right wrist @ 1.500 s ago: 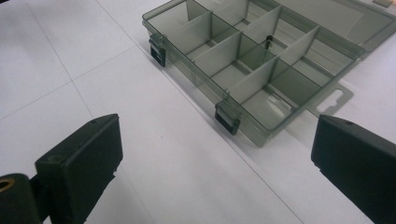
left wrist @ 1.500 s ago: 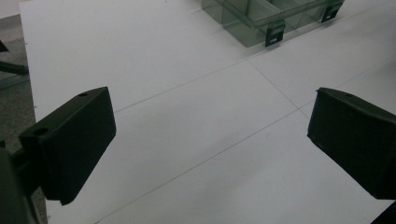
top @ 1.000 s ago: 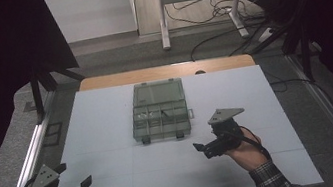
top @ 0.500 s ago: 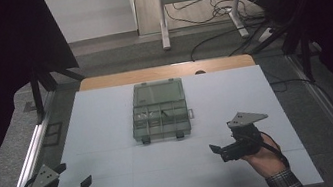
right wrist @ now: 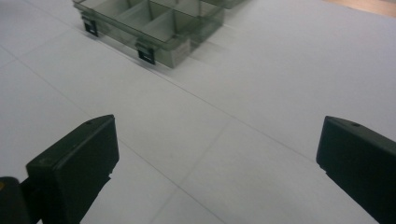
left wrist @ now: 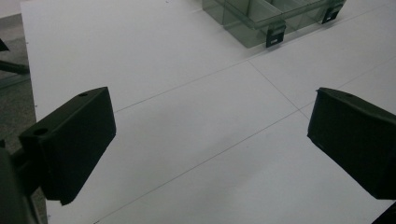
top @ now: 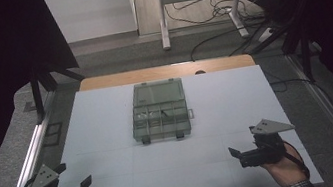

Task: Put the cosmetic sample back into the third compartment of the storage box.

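Note:
A clear, greenish compartment box [top: 159, 110] lies at the middle of the white table top [top: 110, 133], its lid folded back on the far side and two black latches on its near edge. My left gripper [top: 73, 174] rests at the near left corner, jaws wide apart and empty. My right gripper [top: 242, 141] is near the front right edge, also open and empty, well short of the box. In the left gripper view the box [left wrist: 261, 18] sits far ahead to the right of the gripper [left wrist: 210, 140]. In the right gripper view the box [right wrist: 154, 23] lies ahead to the left of the gripper [right wrist: 217, 158].
A wooden strip [top: 166, 72] borders the table's far edge. Metal rails [top: 24, 166] run along both sides. Beyond the table are desk legs [top: 162, 18] and cables [top: 222, 11] on the floor. Bare white surface lies between the grippers and the box.
My right gripper has drawn back from beside the box toward the near right edge of the table. The left gripper and the box have stayed put.

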`<action>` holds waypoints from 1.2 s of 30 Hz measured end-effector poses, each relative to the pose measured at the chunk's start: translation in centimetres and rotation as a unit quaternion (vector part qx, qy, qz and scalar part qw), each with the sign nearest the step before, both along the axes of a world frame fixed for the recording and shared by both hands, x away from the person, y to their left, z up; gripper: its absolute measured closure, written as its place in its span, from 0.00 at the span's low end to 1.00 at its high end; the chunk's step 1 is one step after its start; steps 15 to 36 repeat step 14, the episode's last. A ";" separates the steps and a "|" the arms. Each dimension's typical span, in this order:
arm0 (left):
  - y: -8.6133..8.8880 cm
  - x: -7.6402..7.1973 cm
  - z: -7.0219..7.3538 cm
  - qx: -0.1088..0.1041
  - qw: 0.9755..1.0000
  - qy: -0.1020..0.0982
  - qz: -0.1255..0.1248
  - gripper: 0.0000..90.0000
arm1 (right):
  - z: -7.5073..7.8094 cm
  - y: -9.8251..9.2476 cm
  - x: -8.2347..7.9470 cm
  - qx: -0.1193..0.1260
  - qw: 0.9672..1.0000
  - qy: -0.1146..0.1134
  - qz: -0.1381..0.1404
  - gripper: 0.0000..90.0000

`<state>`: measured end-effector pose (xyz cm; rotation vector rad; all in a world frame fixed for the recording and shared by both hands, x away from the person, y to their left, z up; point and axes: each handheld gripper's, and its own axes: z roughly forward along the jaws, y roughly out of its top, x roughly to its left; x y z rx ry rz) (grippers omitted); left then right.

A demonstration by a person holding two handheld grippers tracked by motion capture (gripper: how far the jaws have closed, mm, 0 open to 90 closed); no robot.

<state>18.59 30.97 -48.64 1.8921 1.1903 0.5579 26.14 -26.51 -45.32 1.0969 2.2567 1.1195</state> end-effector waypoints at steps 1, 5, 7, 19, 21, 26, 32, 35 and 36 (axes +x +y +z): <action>0.0 0.0 0.0 0.000 1.000 0.000 0.000 0.01 | -0.1 -0.5 -0.3 -0.002 1.000 0.001 -0.009 0.00; 0.0 0.0 0.0 0.000 1.000 0.000 0.000 0.01 | -0.7 -2.1 -1.4 0.002 0.999 0.003 -0.039 0.00; 0.0 0.0 0.0 0.000 1.000 0.000 0.000 0.01 | -1.0 -2.7 -1.9 0.010 0.999 0.003 -0.049 0.00; 0.0 0.0 0.0 0.001 1.000 0.000 0.000 0.01 | -1.5 -3.9 -2.7 0.033 0.997 0.003 -0.069 0.00; 0.0 0.0 0.0 0.001 1.000 0.000 0.000 0.01 | -1.5 -3.9 -2.7 0.033 0.997 0.003 -0.069 0.00; 0.0 0.0 0.0 0.001 1.000 0.000 0.000 0.01 | -1.5 -3.9 -2.7 0.033 0.997 0.003 -0.069 0.00; 0.0 0.0 0.0 0.001 1.000 0.000 0.000 0.01 | -1.5 -3.9 -2.7 0.033 0.997 0.003 -0.069 0.00; 0.0 0.0 0.0 0.001 1.000 0.000 0.000 0.01 | -1.5 -3.9 -2.7 0.033 0.997 0.003 -0.069 0.00; 0.0 0.0 0.0 0.001 1.000 0.000 0.000 0.01 | -1.5 -3.9 -2.7 0.033 0.997 0.003 -0.069 0.00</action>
